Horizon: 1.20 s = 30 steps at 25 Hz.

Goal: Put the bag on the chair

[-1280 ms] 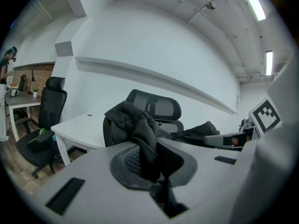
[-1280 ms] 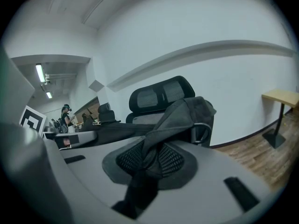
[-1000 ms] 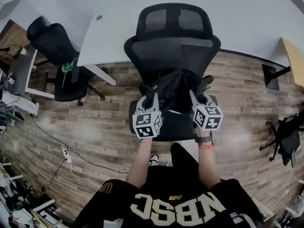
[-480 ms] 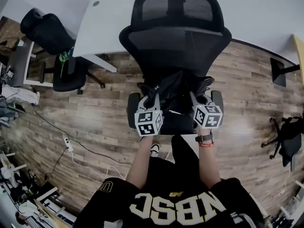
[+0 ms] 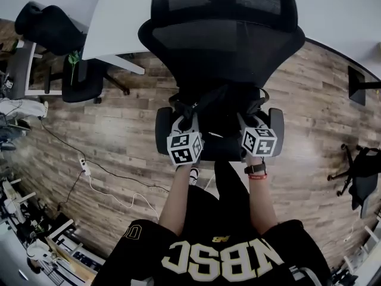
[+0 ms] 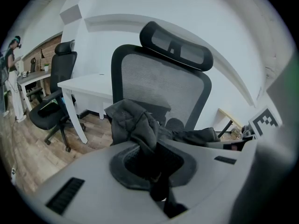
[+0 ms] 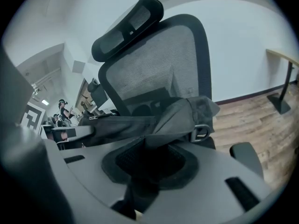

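The dark bag [image 5: 219,107] hangs slung between two hand-held grippers just above the seat of the black mesh office chair [image 5: 221,46], close to the foot of its backrest; whether it already rests on the cushion cannot be told. The left gripper [image 5: 189,115] has its jaws pressed tight on a bunched fold of the fabric, while the right gripper [image 5: 246,117] pinches the opposite end with jaws that are opening. This appears to be the setting-down step, nearly done: next the bag must settle on the seat and both grips let go without dragging it forward.
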Each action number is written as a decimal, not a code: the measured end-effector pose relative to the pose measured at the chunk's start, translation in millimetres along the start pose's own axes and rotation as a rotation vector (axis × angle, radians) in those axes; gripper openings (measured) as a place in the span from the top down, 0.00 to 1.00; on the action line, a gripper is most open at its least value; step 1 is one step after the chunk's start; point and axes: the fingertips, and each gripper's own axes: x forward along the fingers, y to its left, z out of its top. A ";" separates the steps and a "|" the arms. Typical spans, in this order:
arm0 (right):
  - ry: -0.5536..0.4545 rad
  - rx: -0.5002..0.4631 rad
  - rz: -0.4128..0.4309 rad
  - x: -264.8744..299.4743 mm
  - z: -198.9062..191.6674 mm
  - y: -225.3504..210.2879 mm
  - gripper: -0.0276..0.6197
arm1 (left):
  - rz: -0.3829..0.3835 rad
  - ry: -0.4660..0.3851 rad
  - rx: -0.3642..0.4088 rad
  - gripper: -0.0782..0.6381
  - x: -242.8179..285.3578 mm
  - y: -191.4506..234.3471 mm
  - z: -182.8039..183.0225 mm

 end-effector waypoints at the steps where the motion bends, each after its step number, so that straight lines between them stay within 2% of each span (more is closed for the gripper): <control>1: 0.013 0.003 0.000 5.2 -4.5 -3.8 0.83 | 0.005 0.011 -0.009 0.85 5.3 2.4 -5.1; 8: 0.089 0.030 -0.010 44.4 -39.0 -36.1 0.83 | 0.036 0.090 -0.066 0.85 45.0 23.7 -50.4; 13: 0.146 -0.035 -0.007 74.2 -68.8 -50.6 0.82 | 0.060 0.134 -0.086 0.85 71.2 42.3 -84.7; 18: 0.185 -0.028 -0.007 101.8 -89.4 -65.1 0.81 | 0.064 0.176 -0.099 0.85 99.4 63.6 -113.2; 21: 0.217 -0.006 0.009 113.9 -102.3 -76.3 0.80 | 0.063 0.198 -0.098 0.85 115.6 80.2 -129.0; 25: 0.207 0.022 0.011 128.1 -107.9 -96.2 0.79 | 0.064 0.219 -0.076 0.85 142.3 97.9 -143.0; 30: 0.207 -0.059 -0.044 148.4 -108.0 -114.7 0.76 | 0.078 0.231 -0.059 0.85 170.3 122.4 -155.2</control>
